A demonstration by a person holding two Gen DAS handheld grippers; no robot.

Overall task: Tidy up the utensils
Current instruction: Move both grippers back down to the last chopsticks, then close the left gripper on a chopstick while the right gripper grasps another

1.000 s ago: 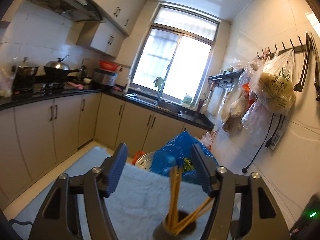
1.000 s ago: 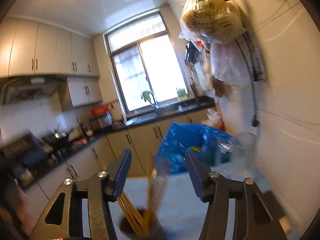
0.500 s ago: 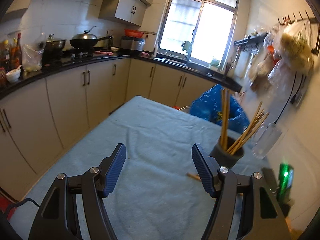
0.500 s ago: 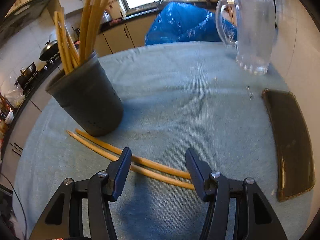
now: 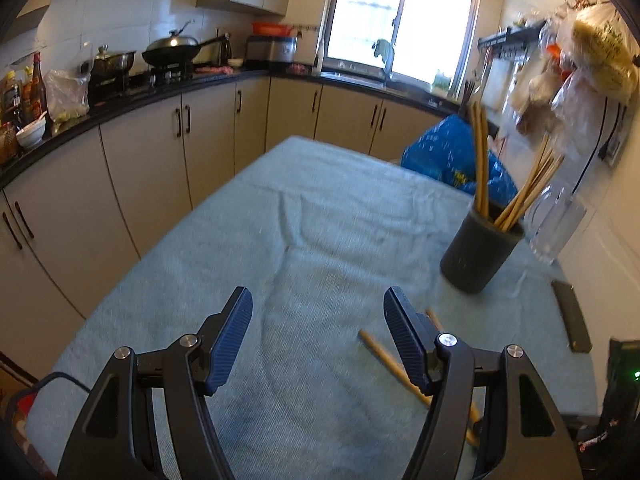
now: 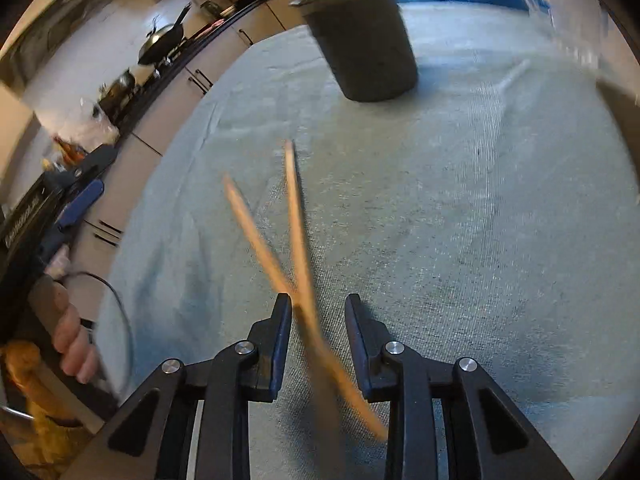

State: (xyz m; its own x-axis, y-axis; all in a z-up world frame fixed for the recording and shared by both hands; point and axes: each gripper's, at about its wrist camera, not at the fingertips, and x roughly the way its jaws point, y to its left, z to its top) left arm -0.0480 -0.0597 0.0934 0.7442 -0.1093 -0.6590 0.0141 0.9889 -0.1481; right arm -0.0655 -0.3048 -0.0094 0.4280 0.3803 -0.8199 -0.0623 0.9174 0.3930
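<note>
Half a second ago my right hand-held gripper (image 6: 316, 310) stood wide above two chopsticks (image 6: 294, 236) lying side by side on the tabletop (image 6: 460, 208); now its jaws have narrowed around them, and the sticks cross in an X between the pads. They are motion-blurred, so I cannot tell whether the pads actually pinch them or whether they are lifted off the cloth. Their tips point away from me toward the holder (image 6: 364, 40), which stands upright farther along the tabletop, well apart from the sticks, with more chopsticks sticking out of its top at the frame's upper edge.

My right gripper is tilted down at the cloth, looking steeply along its fingers. At the left edge of that view I see the person's left hand (image 6: 70, 340) wrapped round the other tool's handle, fingers curled.

My left hand-held gripper (image 5: 318, 336) has pulled back and now looks down more on the tabletop (image 5: 320, 240). It hangs wide with nothing between its pads, angled down and forward. From there the holder (image 5: 478, 248) sits ahead to the right, its chopsticks fanning out, some upright and some leaning right. The loose pair shows partly behind the gripper's right finger (image 5: 404, 340), near its tip.
</note>
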